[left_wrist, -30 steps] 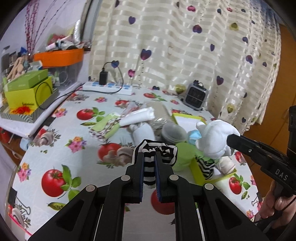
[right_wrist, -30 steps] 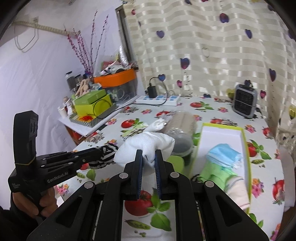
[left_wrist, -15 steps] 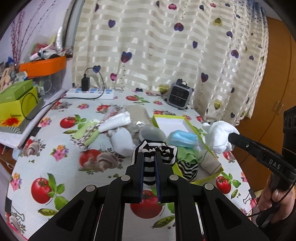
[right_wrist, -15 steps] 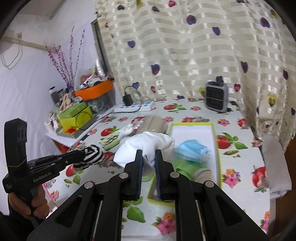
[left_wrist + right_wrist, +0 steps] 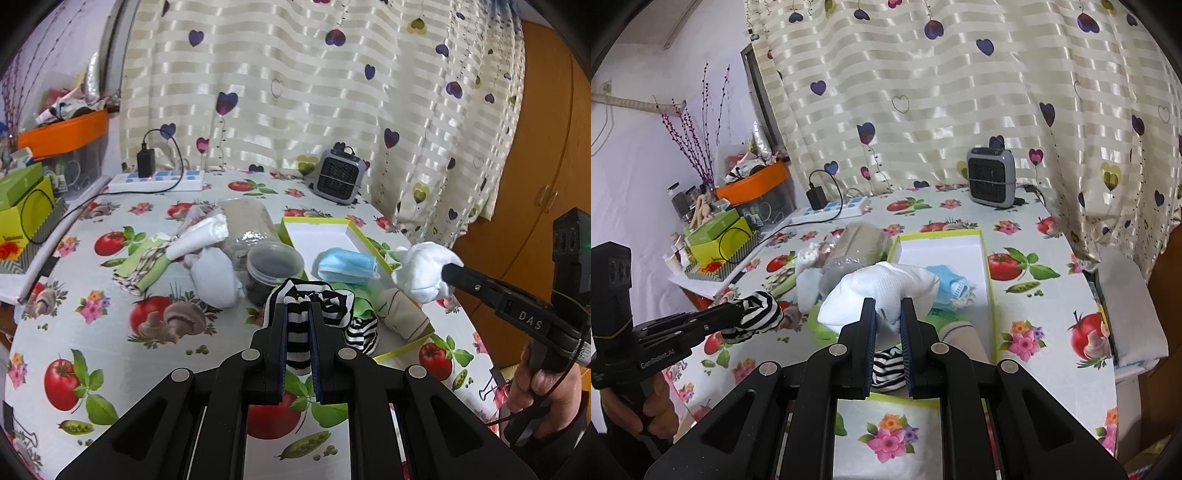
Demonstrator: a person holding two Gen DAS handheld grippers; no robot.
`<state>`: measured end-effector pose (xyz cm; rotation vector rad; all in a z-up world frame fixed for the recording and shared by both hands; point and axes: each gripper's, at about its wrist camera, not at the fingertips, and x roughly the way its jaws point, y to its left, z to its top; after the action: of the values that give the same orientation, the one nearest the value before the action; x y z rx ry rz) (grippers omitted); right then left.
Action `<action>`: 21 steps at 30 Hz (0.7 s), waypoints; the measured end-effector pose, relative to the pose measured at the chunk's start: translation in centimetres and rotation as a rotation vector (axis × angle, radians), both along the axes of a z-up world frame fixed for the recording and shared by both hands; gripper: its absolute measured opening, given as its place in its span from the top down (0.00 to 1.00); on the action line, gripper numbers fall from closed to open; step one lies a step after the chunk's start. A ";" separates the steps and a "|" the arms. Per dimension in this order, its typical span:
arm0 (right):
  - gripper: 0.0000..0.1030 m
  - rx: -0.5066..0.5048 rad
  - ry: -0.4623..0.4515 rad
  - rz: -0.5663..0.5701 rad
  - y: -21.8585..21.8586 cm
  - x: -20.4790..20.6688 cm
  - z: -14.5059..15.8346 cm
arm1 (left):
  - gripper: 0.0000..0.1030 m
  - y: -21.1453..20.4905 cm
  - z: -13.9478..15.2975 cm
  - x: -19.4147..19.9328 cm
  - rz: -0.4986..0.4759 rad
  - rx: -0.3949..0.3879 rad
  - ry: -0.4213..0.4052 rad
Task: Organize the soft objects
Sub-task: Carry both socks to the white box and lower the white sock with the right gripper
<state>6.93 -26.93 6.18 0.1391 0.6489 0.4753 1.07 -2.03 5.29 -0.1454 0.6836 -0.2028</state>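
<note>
My left gripper (image 5: 298,314) is shut on a black-and-white striped sock (image 5: 308,297), held above the table just left of a yellow-green box (image 5: 314,220). My right gripper (image 5: 888,308) is shut on a white sock (image 5: 882,291) and holds it above that box (image 5: 985,258). The box holds a blue face mask (image 5: 347,266), a green cloth (image 5: 364,304), a second striped sock (image 5: 364,334) and a beige sock (image 5: 400,314). The right gripper's white sock also shows in the left wrist view (image 5: 423,271), and the left's striped sock in the right wrist view (image 5: 757,308).
On the fruit-print tablecloth (image 5: 92,332) lie white socks (image 5: 212,271), a rolled white cloth (image 5: 201,236), a green striped cloth (image 5: 146,266), a clear lidded jar (image 5: 273,266) and a lying jar (image 5: 247,221). A grey heater (image 5: 339,177) and power strip (image 5: 157,181) stand at the back.
Both grippers have drawn back and risen with their socks. The box and table items now sit farther off and lower in both views. Neither grip has changed.
</note>
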 end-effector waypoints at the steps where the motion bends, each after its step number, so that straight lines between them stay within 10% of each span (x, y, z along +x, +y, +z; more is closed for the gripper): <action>1: 0.87 -0.001 0.005 0.002 0.0 0.1 -0.2 | 0.90 -0.1 0.0 0.1 -0.002 0.001 0.002; 21: 0.87 -0.081 0.156 0.038 0.9 2.9 -6.2 | 0.90 -2.4 -0.6 2.7 -0.048 0.010 0.026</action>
<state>9.80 -26.02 -0.06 0.0880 0.8232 0.4771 3.77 -4.44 4.70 -0.1220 0.7143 -0.2436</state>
